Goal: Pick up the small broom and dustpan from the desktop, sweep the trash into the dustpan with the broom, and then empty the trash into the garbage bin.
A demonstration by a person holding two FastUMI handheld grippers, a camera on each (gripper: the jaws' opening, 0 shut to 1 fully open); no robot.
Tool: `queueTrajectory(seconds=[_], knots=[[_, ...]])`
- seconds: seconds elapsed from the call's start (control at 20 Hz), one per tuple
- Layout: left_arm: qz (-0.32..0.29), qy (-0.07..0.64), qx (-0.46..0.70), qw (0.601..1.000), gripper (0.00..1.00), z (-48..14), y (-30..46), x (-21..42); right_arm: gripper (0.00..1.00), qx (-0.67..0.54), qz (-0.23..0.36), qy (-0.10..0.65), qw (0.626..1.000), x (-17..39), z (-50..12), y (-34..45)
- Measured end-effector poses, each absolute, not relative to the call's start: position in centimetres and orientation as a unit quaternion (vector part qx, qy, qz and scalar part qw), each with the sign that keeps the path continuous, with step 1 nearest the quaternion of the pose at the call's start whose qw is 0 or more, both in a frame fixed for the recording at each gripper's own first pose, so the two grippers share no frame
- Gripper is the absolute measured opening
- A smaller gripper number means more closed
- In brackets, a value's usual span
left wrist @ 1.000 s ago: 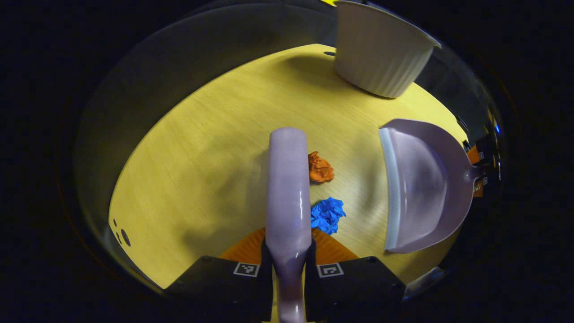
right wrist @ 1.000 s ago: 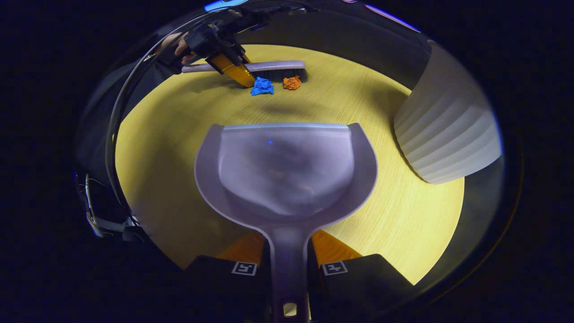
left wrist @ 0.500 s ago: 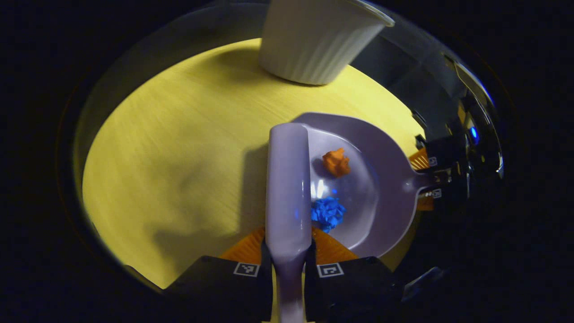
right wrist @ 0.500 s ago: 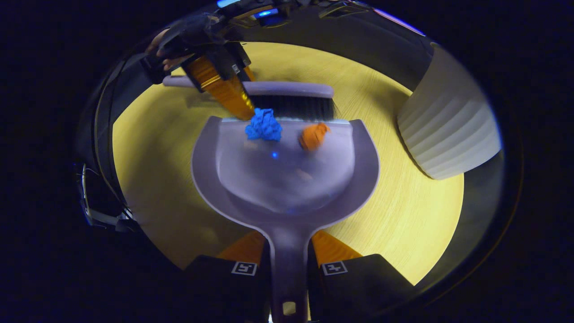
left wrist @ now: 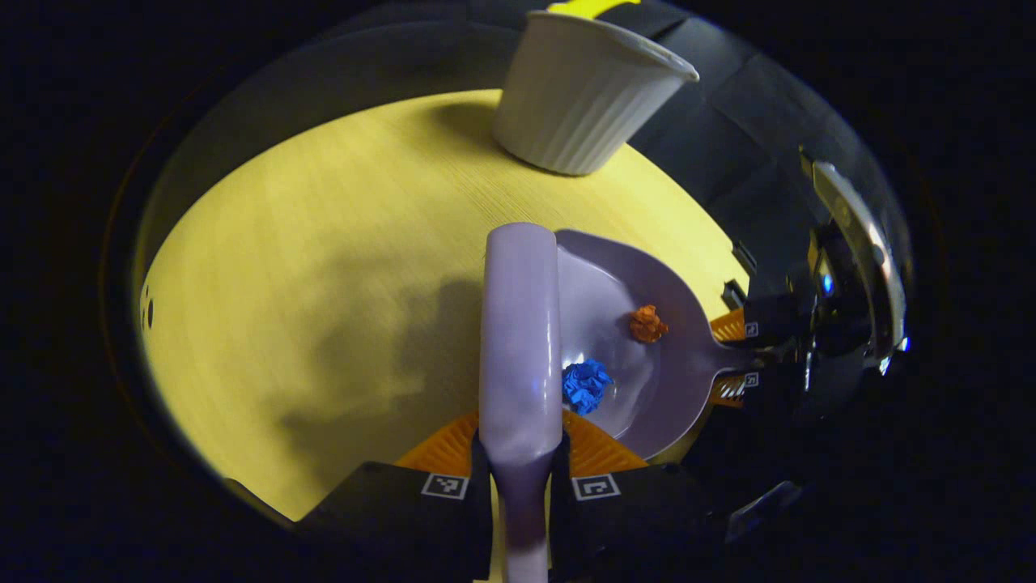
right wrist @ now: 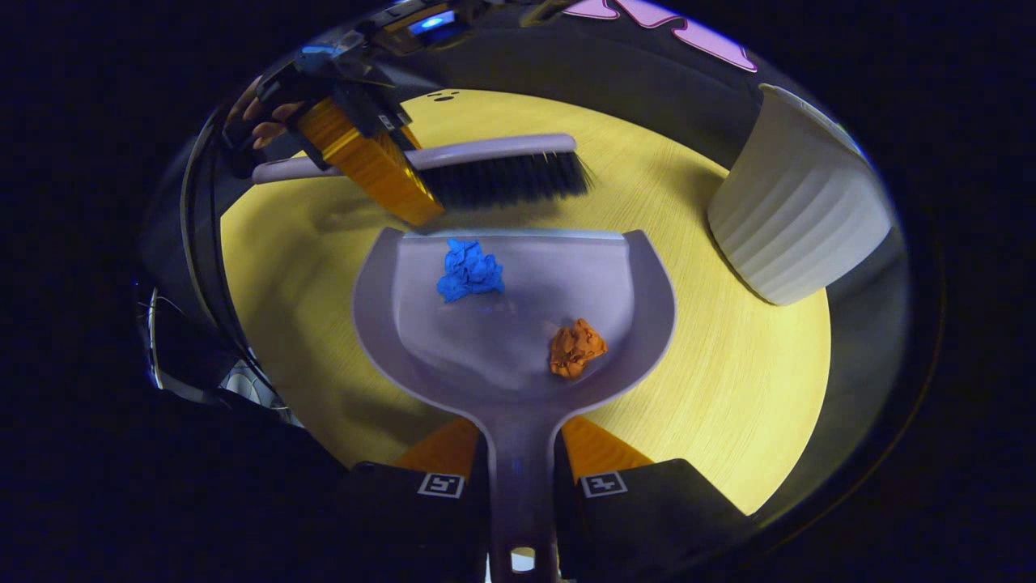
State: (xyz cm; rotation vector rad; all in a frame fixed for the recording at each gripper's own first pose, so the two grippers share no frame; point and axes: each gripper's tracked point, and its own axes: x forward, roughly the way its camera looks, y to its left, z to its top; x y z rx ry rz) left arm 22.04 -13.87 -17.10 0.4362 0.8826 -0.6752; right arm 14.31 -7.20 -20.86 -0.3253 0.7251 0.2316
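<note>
Holding the broom [left wrist: 520, 324], the left claw [left wrist: 520, 465] squeezes its handle; the right claw [right wrist: 522, 465] grips the dustpan [right wrist: 518, 324], both paper balls just ahead inside.

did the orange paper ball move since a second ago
Yes. The orange paper ball went from the bare desktop beside the broom into the dustpan, and now lies deep in it near the handle, past the blue ball.

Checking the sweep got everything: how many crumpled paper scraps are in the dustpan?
2. The blue scrap lies near the dustpan's front lip; the orange scrap sits deeper, toward the handle. None shows on the desktop, though the broom may hide some.
</note>
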Motion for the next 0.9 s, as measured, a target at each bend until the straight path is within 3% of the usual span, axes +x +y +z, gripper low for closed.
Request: queueTrajectory(seconds=[0.05,0.25,0.45,0.6,0.65,0.8,0.9], knots=[[-0.310,0.406,0.187,0.839,0.34,-16.9,-13.7,21.8,0.41,-0.157,0.113,0.351,0.916,14.2,-20.7,-7.0],[-0.268,0.364,0.120,0.884,0.31,-15.9,-11.6,19.3,0.37,-0.166,0.115,0.347,0.916,14.4,-20.6,-7.4],[-0.146,0.321,0.080,0.932,0.32,-16.9,-6.4,15.9,0.37,-0.194,0.115,0.339,0.913,14.3,-20.6,-7.3],[-0.108,0.312,0.054,0.942,0.32,-18.2,-4.0,12.5,0.37,-0.179,0.120,0.345,0.914,14.3,-20.1,-7.2],[-0.099,0.309,0.051,0.944,0.32,-18.9,-3.8,11.3,0.34,-0.177,0.117,0.342,0.915,14.4,-20.2,-7.2],[-0.059,0.306,0.020,0.950,0.32,-20.0,-3.8,9.4,0.41,-0.159,0.104,0.341,0.921,14.4,-20.6,-6.9],[-0.048,0.312,-0.025,0.949,0.30,-21.1,-3.2,8.2,0.37,-0.145,0.107,0.335,0.925,14.1,-19.8,-6.7]])
